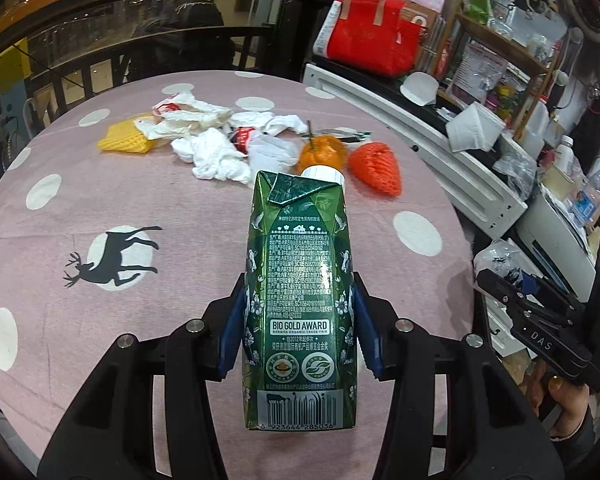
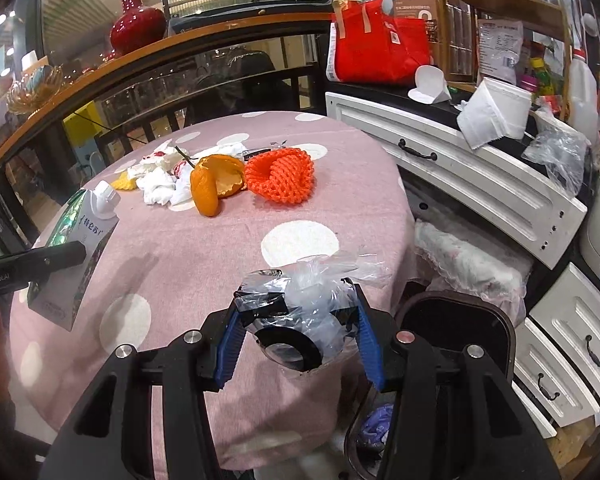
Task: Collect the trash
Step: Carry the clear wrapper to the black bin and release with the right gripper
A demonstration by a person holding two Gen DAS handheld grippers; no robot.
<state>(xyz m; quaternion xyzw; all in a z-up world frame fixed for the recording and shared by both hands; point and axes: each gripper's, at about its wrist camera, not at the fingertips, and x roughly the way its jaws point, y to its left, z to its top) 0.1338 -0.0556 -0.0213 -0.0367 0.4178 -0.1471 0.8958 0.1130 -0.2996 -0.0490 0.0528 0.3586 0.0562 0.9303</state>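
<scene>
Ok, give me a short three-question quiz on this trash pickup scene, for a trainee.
1. True or false: the left gripper is shut on the green carton.
2. What does the right gripper hold? A) clear plastic wrapper B) orange peel C) foam net
3. What colour is the foam net beside the orange peel in the right wrist view?

Key: 1 true; 2 A, the clear plastic wrapper; 3 orange-red.

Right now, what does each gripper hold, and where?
Left gripper: green carton, by its lower sides. Right gripper: crumpled clear plastic wrapper, around its middle.
</scene>
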